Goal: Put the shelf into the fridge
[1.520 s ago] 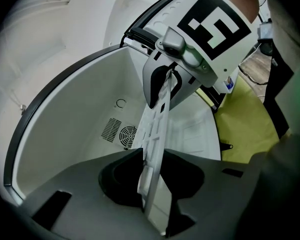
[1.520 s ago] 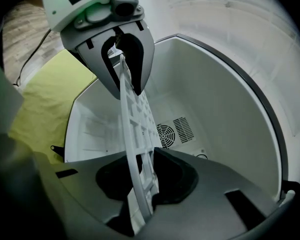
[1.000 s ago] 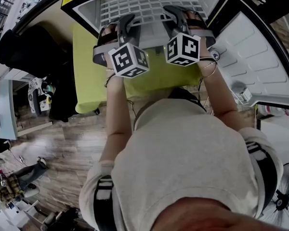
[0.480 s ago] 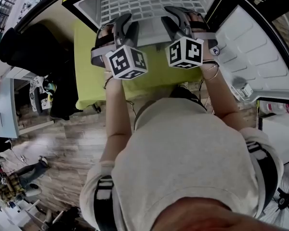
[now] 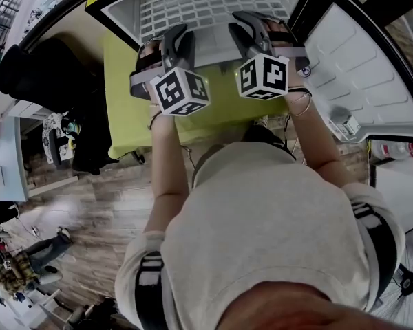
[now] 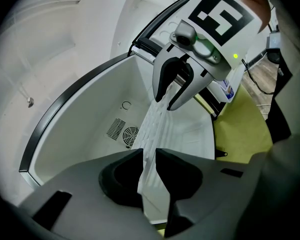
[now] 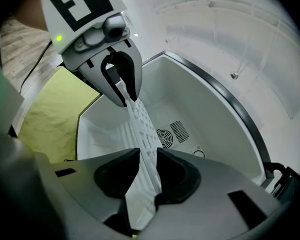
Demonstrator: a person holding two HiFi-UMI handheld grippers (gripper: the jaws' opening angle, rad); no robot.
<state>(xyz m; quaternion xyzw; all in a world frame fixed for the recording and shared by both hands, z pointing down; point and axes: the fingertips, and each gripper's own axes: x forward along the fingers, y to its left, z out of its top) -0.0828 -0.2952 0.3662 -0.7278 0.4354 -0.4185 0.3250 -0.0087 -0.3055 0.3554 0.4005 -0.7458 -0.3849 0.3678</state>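
Observation:
The white grid shelf (image 5: pixel 210 5) lies level in the mouth of the open fridge (image 5: pixel 124 12). My left gripper (image 5: pixel 173 38) grips the shelf's near edge on the left and my right gripper (image 5: pixel 250 27) grips it on the right. In the left gripper view the shelf (image 6: pixel 152 126) runs edge-on between my left gripper (image 6: pixel 149 153) pads towards the right gripper (image 6: pixel 171 103). In the right gripper view the shelf (image 7: pixel 136 119) fills my right gripper (image 7: pixel 148 155) and reaches the left gripper (image 7: pixel 124 98). Both pairs of jaws have just been closing on the shelf.
The fridge's white inside (image 6: pixel 85 134) has a round fan grille (image 7: pixel 165 135) on its back wall. Its door (image 5: pixel 372 74) stands open at the right. A yellow-green mat (image 5: pixel 124 108) lies under the fridge's front. A black chair (image 5: pixel 34 67) is at the left, a fan (image 5: pixel 406 280) at the lower right.
The right gripper has edged a little towards the fridge with the shelf. The left gripper has stayed nearly where it was.

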